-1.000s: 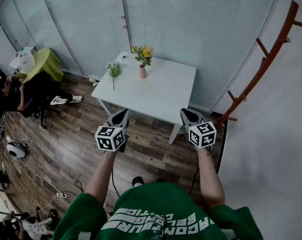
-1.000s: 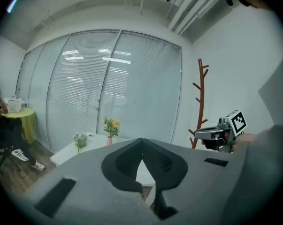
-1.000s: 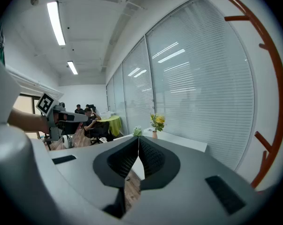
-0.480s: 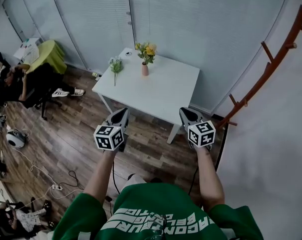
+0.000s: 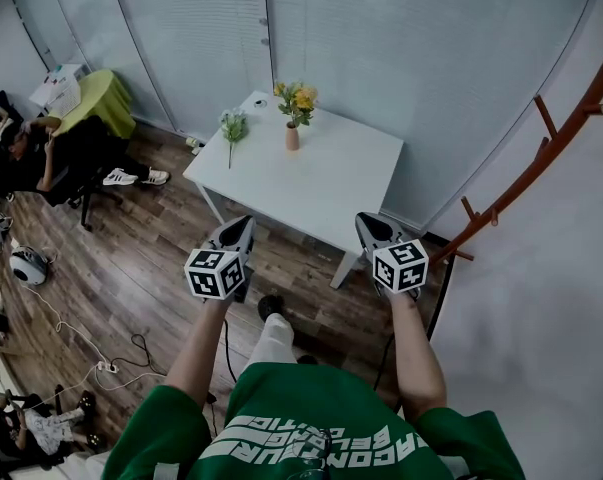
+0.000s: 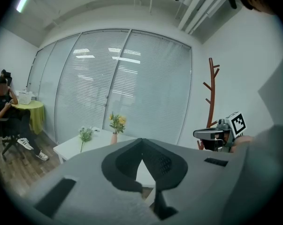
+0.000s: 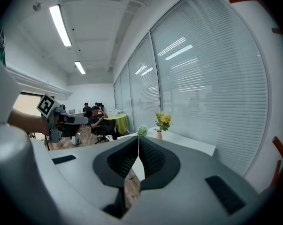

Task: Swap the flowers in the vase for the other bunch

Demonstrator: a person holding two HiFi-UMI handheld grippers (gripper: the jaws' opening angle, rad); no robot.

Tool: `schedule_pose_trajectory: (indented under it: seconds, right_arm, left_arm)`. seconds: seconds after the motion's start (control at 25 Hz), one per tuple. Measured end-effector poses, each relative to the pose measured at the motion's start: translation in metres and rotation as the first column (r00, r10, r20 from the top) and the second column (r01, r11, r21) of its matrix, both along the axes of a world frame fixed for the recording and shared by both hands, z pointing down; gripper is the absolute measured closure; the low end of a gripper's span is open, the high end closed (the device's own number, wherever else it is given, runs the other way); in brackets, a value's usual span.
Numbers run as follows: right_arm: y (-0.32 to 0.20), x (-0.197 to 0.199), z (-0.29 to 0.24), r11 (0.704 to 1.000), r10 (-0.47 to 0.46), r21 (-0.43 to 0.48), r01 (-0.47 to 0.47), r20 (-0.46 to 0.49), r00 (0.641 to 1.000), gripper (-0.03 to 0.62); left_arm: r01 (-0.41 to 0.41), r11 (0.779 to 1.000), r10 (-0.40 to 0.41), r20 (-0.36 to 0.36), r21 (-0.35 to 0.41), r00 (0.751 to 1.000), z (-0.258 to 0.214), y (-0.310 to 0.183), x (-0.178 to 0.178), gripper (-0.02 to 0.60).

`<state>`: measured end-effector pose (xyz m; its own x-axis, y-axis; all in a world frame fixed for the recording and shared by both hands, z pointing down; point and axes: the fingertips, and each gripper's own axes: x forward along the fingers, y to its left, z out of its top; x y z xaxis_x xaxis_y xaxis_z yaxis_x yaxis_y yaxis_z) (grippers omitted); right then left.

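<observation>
A wood-plank floor (image 5: 131, 268) fills the foreground of an office room, and the white table (image 5: 331, 183) is the only furniture in the person's path.

Since a second ago a leg has swung forward, and its shoe (image 5: 270, 306) is now planted on the boards short of the table's near edge. The table has shifted only slightly in the head view. I read this as the walk-up: the swap has not begun, and both bunches are untouched.

Both forearms reach forward, side by side, towards the table. The left gripper (image 5: 239, 236) and the right gripper (image 5: 371, 230) point at the table with a slight downward tilt, level with each other and still well short of the near edge. In its own view, the left gripper's jaws meet at the tip with nothing between them. The right gripper's jaws are likewise clenched and empty.

On the table, towards its far side, stands the small pink vase (image 5: 292, 138) holding the yellow flowers (image 5: 296, 98). The other bunch (image 5: 232, 128), pale and green, lies on the tabletop near the table's left corner, apart from the vase, with its stem running towards the near edge.

Behind the table is a glass wall with blinds (image 5: 381, 48). A wooden coat stand (image 5: 541, 158) is to the table's right. Far off to the table's left, seated people are gathered round a green-covered table (image 5: 96, 103).
</observation>
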<state>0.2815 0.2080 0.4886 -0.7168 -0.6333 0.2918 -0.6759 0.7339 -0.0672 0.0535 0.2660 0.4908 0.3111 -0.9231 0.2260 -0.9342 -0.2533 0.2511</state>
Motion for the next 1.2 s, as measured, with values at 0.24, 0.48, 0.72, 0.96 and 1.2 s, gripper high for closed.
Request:
schedule_pose_trajectory:
  seconds: [0.24, 0.48, 0.72, 0.96, 1.2]
  right_arm:
    - [-0.031, -0.010, 0.011, 1.000, 0.004, -0.007, -0.004, -0.011, 1.000, 0.579]
    - [-0.084, -0.035, 0.016, 1.000, 0.015, -0.013, -0.015, -0.022, 1.000, 0.579]
    - [-0.146, -0.075, 0.012, 1.000, 0.025, -0.017, -0.026, -0.022, 0.999, 0.579]
    - [-0.202, -0.111, 0.010, 0.998, 0.052, -0.033, -0.054, -0.038, 0.998, 0.579]
    - [-0.249, -0.138, 0.014, 0.995, 0.084, -0.052, -0.086, -0.049, 0.995, 0.579]
  left_arm:
    - [-0.009, 1.000, 0.009, -0.009, 0.001, 1.000, 0.010, -0.034, -0.009, 0.574]
    - [-0.022, 1.000, 0.022, -0.017, -0.003, 1.000, 0.015, -0.089, -0.034, 0.574]
    - [-0.033, 0.999, 0.033, -0.032, -0.006, 0.999, 0.014, -0.154, -0.075, 0.574]
    - [-0.078, 0.997, 0.078, -0.028, -0.011, 0.997, 0.011, -0.220, -0.109, 0.574]
    - [-0.122, 0.992, 0.121, -0.043, -0.016, 0.992, 0.015, -0.274, -0.130, 0.574]
